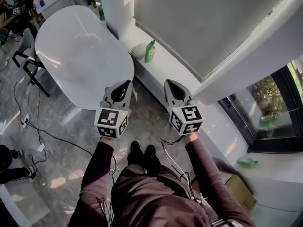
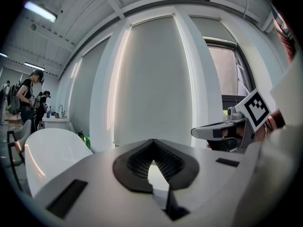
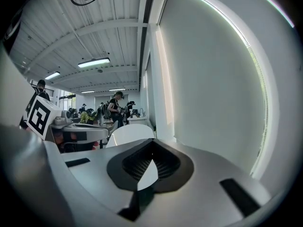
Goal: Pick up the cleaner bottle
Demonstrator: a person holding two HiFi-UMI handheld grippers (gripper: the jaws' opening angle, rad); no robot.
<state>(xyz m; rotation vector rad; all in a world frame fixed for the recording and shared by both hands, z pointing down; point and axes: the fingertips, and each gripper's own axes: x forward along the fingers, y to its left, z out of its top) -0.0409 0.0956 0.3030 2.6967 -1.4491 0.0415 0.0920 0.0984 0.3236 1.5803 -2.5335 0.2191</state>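
The table (image 1: 80, 56) lies left of the sill (image 1: 165, 72), with a chair (image 1: 26, 56) at the table's left edge. The bottle (image 1: 149, 51) stands on the sill toward its far end, a wad (image 1: 138, 50) just beside it on the left — both ahead of the grippers. The left gripper (image 1: 124, 85) sits at the table's near edge, the right gripper (image 1: 173, 85) beside it, before the sill's front. Far right, a second bottle (image 1: 247, 162) lies on a ledge (image 1: 279, 174) — a box (image 1: 239, 188) sits on the floor nearby.
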